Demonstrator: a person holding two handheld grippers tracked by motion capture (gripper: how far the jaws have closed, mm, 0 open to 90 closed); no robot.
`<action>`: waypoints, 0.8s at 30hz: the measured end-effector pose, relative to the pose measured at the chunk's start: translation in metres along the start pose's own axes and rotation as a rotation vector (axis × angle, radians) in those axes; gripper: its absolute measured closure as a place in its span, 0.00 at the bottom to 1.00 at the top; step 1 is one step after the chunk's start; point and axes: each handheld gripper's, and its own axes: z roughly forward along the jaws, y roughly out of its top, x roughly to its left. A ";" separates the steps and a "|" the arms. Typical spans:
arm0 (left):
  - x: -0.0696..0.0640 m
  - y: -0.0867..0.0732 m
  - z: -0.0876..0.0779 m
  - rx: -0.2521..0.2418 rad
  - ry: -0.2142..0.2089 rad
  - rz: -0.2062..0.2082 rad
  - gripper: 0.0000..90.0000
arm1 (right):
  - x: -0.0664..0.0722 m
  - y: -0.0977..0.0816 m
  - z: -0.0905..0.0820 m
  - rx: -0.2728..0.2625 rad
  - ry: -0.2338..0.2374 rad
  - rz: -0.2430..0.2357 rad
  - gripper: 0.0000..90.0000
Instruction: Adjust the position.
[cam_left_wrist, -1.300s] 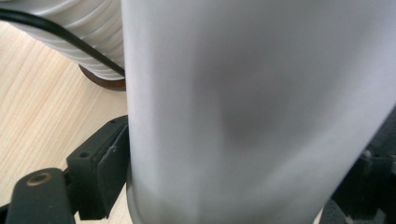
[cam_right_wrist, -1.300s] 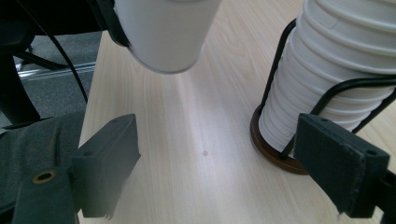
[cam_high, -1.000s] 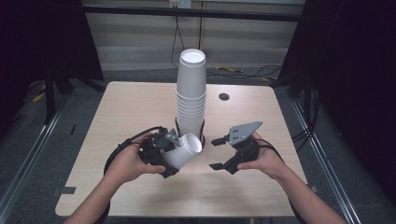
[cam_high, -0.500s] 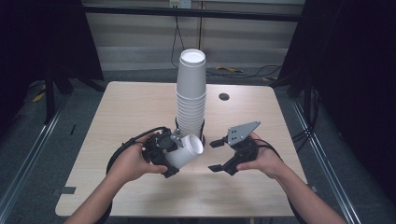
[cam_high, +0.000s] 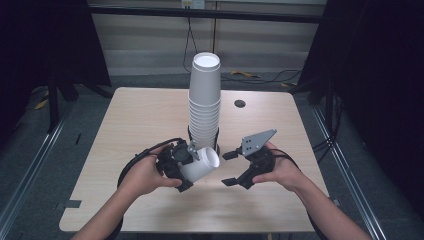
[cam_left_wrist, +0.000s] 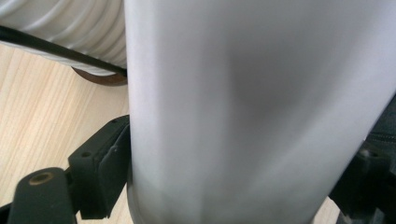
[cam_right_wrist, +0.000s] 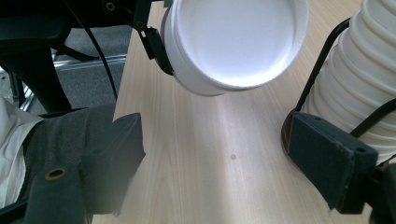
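The left gripper (cam_high: 187, 162) has its jaws closed on a single white paper cup (cam_high: 202, 164), pressing its wall from both sides; in the left gripper view the cup's side (cam_left_wrist: 252, 107) fills the space between the black pads. The cup lies tipped on its side in the grip, its open mouth turned toward 3 o'clock in the high view, facing the right gripper (cam_high: 231, 169). That gripper's jaws stand wide apart with nothing between them; in the right gripper view the cup's mouth (cam_right_wrist: 238, 37) sits at 12 o'clock, beyond the bare tabletop (cam_right_wrist: 205, 154) between the jaws.

Just behind the held cup, at 12 o'clock from it, stands one tall stack of white cups (cam_high: 204, 102), upside down, with a dark ring-shaped holder at its foot. The held cup is just beside the foot of the stack; whether they touch I cannot tell. The exact number of cups in the stack cannot be counted, the rims being too close together.

There are two grippers, two hands, and one round dark hole (cam_high: 239, 104) in the table (cam_high: 130, 120) at about 1 o'clock from the stack. Open wood lies at 9 o'clock and 3 o'clock of the stack, and toward the near edge at 6 o'clock. Both hands work close to the near edge, well away from the left and right edges.
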 end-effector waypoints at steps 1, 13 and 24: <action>0.000 0.000 0.000 0.000 0.000 0.000 0.15 | 0.000 0.000 0.000 0.000 0.000 0.000 0.19; -0.003 0.008 0.001 0.009 0.001 0.004 0.15 | 0.001 0.004 0.002 0.003 0.027 0.010 0.19; -0.010 0.015 0.010 0.054 -0.024 0.044 0.16 | 0.002 0.008 0.005 0.011 0.041 0.024 0.18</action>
